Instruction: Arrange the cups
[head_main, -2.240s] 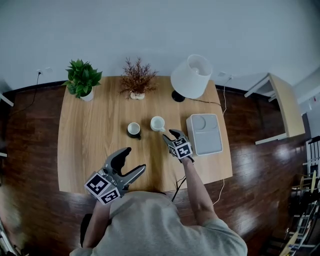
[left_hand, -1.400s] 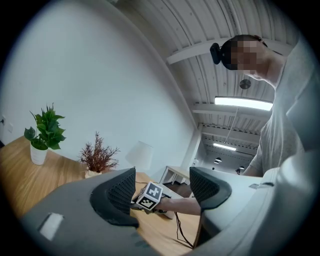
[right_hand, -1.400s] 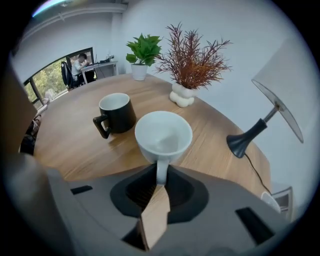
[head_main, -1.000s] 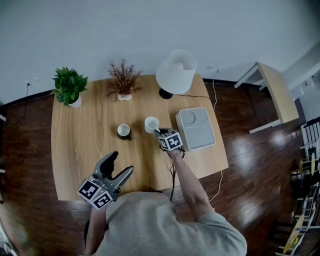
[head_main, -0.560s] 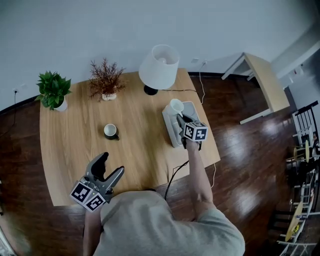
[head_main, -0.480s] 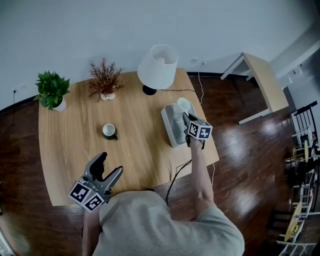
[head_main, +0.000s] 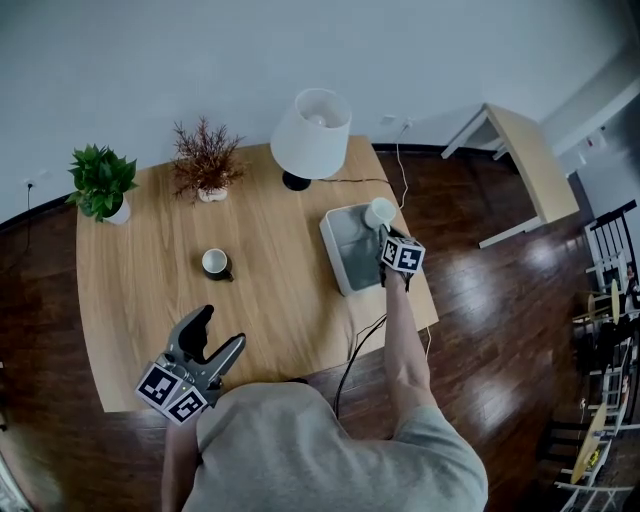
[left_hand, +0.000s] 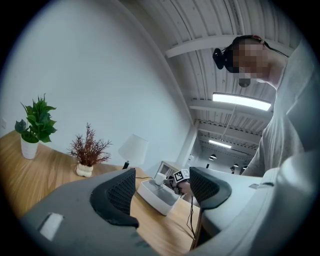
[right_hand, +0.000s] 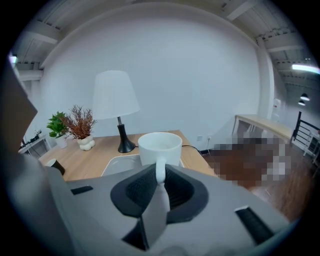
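The white cup (right_hand: 159, 146) was held by its handle between the closed fingers of the right gripper (head_main: 387, 236), over the grey tray (head_main: 338, 262) near the surface's right edge. The left gripper (left_hand: 162, 187) fingers were seen wide apart, empty. The cup was judged light, stiff, smooth and breakable, so a firm hold on the thin handle was needed.

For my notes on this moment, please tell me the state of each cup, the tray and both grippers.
white cup: upright, lifted by its handle over the tray.
dark cup: upright on the table, untouched.
gray tray: flat on the table.
right gripper: shut on the white cup's handle.
left gripper: open, empty.
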